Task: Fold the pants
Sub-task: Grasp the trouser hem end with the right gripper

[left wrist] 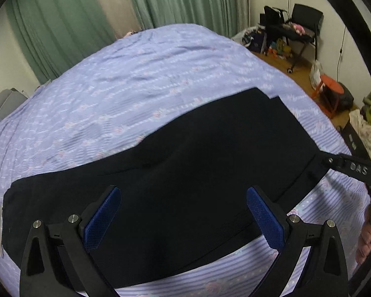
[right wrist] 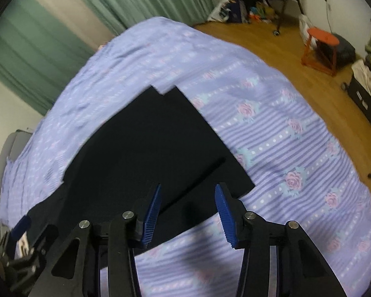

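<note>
Black pants (left wrist: 197, 160) lie flat across a lilac bedsheet with stripes and roses (left wrist: 136, 74), legs laid one on the other, with the two hems staggered at the far right end. My left gripper (left wrist: 183, 193) hovers over the near, wider part of the pants, blue pads far apart and nothing between them. In the right wrist view the pants (right wrist: 148, 148) run away toward the hems. My right gripper (right wrist: 188, 189) stands open above their near edge, its pads apart and free of the cloth. It also shows in the left wrist view as the right gripper (left wrist: 346, 165) at the pants' right edge.
The bedsheet (right wrist: 284, 136) drops off to a wooden floor (right wrist: 272, 49) on the right. An orange stool (right wrist: 322, 39), a black chair (left wrist: 306, 17) and scattered bags stand there. Green curtains (left wrist: 61, 24) hang behind the bed. A hand (left wrist: 363, 245) shows at the right edge.
</note>
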`<state>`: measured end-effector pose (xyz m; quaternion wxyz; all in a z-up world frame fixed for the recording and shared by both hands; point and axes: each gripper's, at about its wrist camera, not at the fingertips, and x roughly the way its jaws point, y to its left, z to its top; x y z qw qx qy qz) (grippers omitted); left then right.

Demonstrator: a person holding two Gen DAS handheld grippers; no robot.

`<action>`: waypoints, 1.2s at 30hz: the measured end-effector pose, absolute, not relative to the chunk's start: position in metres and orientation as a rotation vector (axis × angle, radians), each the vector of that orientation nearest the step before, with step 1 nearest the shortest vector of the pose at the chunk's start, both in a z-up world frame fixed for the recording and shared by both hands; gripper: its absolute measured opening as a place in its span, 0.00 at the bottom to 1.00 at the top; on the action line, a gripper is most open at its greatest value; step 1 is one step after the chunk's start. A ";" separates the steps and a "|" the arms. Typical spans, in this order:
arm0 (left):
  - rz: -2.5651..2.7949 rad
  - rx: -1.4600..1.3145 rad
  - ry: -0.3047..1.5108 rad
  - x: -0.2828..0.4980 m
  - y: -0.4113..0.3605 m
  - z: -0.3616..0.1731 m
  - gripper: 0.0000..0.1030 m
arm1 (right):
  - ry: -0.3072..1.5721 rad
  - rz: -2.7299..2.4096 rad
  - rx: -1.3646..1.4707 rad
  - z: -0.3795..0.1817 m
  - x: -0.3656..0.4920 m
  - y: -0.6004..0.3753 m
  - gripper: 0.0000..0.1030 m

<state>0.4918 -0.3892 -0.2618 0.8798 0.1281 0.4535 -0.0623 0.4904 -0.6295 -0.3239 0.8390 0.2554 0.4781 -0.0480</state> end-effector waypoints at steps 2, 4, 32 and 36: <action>-0.131 0.270 0.954 0.493 -0.394 -0.269 1.00 | 1.017 -0.106 0.550 -0.332 0.496 -0.633 0.46; -0.133 0.269 0.961 0.492 -0.397 -0.273 1.00 | 1.021 -0.112 0.548 -0.339 0.502 -0.636 0.46; -0.190 0.238 1.003 0.484 -0.414 -0.275 1.00 | 1.014 -0.245 0.353 -0.332 0.473 -0.655 0.10; -0.179 0.223 0.997 0.483 -0.412 -0.273 1.00 | 0.937 -0.298 0.406 -0.310 0.457 -0.670 0.46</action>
